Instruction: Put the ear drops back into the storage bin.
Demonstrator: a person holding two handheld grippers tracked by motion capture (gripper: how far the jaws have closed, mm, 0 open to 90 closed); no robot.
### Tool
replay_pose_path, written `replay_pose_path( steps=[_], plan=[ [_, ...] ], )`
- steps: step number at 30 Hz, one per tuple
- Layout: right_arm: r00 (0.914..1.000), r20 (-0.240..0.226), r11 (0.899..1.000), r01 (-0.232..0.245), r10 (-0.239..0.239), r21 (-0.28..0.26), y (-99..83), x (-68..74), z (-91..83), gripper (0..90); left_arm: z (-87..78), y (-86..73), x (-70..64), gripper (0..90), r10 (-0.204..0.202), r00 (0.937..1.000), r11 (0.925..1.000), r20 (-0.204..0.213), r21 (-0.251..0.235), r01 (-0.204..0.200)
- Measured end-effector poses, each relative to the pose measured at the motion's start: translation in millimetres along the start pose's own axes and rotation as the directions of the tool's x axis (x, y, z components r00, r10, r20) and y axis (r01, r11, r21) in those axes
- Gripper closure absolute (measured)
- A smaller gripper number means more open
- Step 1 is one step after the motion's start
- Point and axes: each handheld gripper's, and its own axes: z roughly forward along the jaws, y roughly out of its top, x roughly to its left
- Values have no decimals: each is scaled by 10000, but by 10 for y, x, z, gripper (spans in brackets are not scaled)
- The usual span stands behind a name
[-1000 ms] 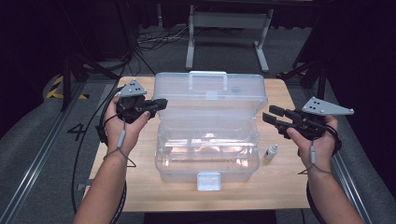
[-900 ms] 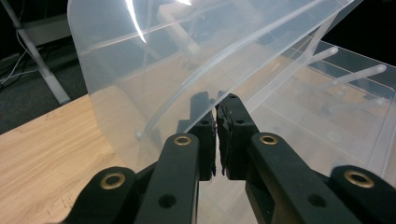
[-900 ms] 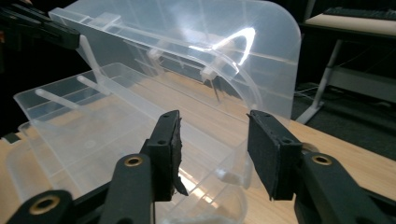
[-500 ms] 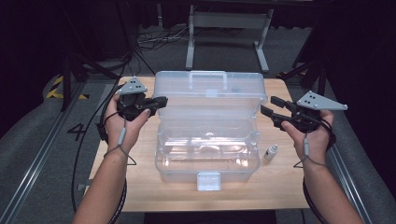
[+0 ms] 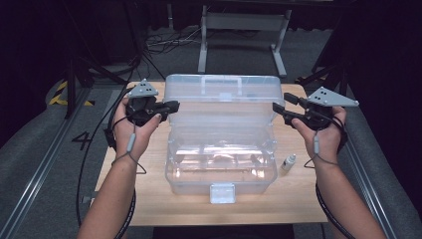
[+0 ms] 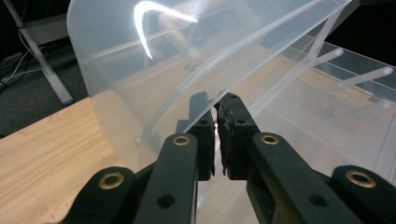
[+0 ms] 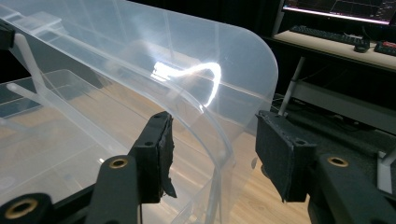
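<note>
A clear plastic toolbox (image 5: pixel 221 167) stands open on the wooden table (image 5: pixel 298 204), its lid (image 5: pixel 224 102) raised at the back. My left gripper (image 5: pixel 174 106) is at the lid's left edge. In the left gripper view the jaws (image 6: pixel 216 109) are pressed together on that thin edge of the lid (image 6: pixel 140 60). My right gripper (image 5: pixel 276 110) is at the lid's right edge. In the right gripper view it (image 7: pixel 212 135) stands open, and the curved rim of the lid (image 7: pixel 140 70) passes between the two pads without touching them.
A small white bottle (image 5: pixel 287 163) stands on the table just right of the box. The box's front latch (image 5: pixel 222 193) faces me. A metal stand (image 5: pixel 239 25) and cables lie on the floor behind the table. A desk with a keyboard (image 7: pixel 336 35) is off to the right.
My right gripper has moved up and in toward the lid's right edge, and its jaws now straddle it. The left gripper has stayed on the left edge.
</note>
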Motion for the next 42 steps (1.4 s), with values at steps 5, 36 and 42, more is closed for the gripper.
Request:
replay_pose_path(
  steps=[5, 36, 42],
  plan=[
    [9995, 239, 9997, 224, -225, 57, 12, 10, 76, 474, 0, 4, 4, 845, -9, 10000, 10000, 32, 32, 9],
    [9913, 1274, 9993, 316, -339, 205, 88, 59, 139, 585, 7, 19, 18, 856, -26, 10000, 9999, 25, 108, 26],
    [9895, 1402, 9992, 337, -363, 212, 94, 64, 146, 598, 4, 26, 22, 858, -30, 10000, 9999, 23, 104, 30]
  ],
)
